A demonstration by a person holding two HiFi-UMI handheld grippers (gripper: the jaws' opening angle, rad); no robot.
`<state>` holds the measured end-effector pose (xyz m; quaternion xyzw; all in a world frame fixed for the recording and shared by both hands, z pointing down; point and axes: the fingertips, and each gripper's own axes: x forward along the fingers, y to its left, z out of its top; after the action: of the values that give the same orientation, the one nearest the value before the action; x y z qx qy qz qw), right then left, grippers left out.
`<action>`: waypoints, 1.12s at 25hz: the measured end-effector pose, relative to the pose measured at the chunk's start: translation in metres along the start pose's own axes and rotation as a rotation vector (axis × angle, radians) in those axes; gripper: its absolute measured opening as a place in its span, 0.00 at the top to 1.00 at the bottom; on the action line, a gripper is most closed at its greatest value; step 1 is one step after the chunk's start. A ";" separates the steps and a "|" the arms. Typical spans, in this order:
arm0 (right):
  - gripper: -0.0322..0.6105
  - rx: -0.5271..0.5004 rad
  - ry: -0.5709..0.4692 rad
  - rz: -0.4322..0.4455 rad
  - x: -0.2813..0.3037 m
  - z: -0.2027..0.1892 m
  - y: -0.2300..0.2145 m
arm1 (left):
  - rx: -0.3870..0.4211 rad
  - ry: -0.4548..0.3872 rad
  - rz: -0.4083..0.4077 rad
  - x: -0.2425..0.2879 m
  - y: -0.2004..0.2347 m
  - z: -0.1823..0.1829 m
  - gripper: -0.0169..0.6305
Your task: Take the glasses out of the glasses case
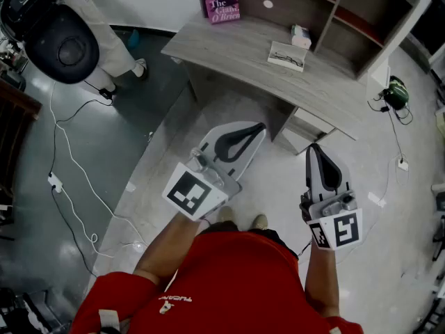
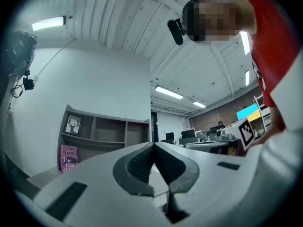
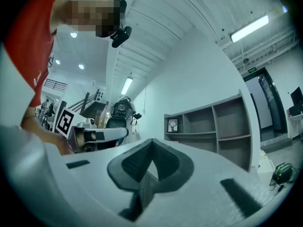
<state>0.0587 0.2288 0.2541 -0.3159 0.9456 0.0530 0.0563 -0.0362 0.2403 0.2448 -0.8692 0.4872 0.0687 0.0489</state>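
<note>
- The left gripper is held low over the pale floor, near the person and pointing far-right toward the desk. In the left gripper view its jaws are closed, with the dark ribbed pads meeting at the tip and nothing between them.
- The right gripper hangs just right of the left one and points away from the person. Its jaws are also pressed together and empty, the pads touching at the tip in the right gripper view.
- The glasses case appears to be the flat pale rectangle on the right part of the desk top, with a thin dark shape lying across it. It is too small to tell whether it is open.
- The case lies well beyond both sets of jaws, farther away than either tip, and neither gripper touches it.
- A small pale box sits just beyond the case, against the shelf unit standing at the back of the desk.
- A pink book stands upright in the left compartment of the shelf unit, and it shows again at the lower left of the left gripper view.
- A black office chair stands far left, and a green object lies on the floor to the right of the desk.
</note>
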 end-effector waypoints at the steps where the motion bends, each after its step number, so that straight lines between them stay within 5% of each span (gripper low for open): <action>1: 0.95 0.007 -0.002 0.005 0.000 -0.001 0.006 | 0.001 -0.004 -0.002 -0.006 0.000 0.000 0.96; 13: 0.94 0.012 0.071 -0.052 0.017 -0.030 0.038 | -0.044 -0.021 -0.014 -0.048 0.042 -0.013 0.96; 21: 0.94 0.028 0.117 -0.094 0.042 -0.048 0.007 | -0.060 0.036 -0.042 -0.011 0.084 -0.035 0.96; 28: 0.94 0.048 0.073 -0.115 0.088 -0.064 -0.073 | -0.003 0.069 -0.034 0.057 0.130 -0.054 0.96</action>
<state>0.0277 0.1100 0.3007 -0.3698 0.9284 0.0155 0.0320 -0.1138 0.1172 0.2859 -0.8793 0.4737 0.0385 0.0317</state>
